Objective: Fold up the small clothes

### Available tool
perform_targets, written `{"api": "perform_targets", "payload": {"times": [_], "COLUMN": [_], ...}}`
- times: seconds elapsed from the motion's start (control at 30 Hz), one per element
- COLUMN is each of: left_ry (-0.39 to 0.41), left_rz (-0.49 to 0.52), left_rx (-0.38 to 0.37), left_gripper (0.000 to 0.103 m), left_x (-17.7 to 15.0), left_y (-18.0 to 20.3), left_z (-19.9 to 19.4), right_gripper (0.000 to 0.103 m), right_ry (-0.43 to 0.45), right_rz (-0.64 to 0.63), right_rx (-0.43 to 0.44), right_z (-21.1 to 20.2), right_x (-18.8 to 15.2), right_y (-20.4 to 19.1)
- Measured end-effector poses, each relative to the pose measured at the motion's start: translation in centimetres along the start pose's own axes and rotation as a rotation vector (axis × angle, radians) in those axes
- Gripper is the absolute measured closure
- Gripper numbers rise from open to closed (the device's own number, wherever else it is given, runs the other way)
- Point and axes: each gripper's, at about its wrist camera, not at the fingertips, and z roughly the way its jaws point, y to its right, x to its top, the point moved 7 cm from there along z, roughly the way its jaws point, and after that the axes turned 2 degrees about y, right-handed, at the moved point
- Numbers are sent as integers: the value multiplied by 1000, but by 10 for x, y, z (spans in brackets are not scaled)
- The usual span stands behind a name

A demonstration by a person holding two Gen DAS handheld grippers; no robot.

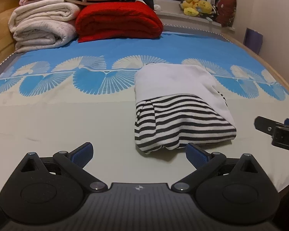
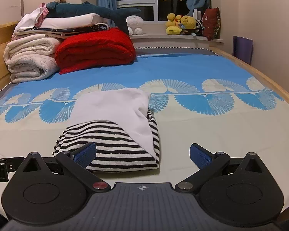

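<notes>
Left wrist view: the shirt [image 1: 181,107] lies folded on the bed [image 1: 67,119] — so both my grippers, left [image 1: 139,155] and right [image 2: 142,155], hang just short of it, jaws wide, holding nothing.

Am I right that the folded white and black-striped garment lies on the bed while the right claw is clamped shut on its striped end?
Not quite: the folded white and black-striped garment does lie on the bed, but the right claw is wide open, holding nothing, as the right wrist view shows.

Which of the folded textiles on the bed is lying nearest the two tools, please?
The striped black-and-white garment with a white panel folded over it; the red blanket and the cream blankets are stacked far back by the headboard.
</notes>
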Motion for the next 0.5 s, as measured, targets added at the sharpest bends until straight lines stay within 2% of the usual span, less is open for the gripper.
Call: {"api": "perform_targets", "payload": {"times": [0.33,0.5], "left_ry": [-36,-46], "left_rz": [-44,-34], "left_rx": [-2,-14], "left_gripper": [1,1], "left_x": [-4,-6], "left_y": [6,14], "left_z": [12,14], "right_gripper": [1,1], "right_ry": [-14,-11], "right_rz": [-44,-52], "right_rx": [45,68], "right_z": [4,2], "right_x": [-2,-1], "right_y": [-16,-23]}}
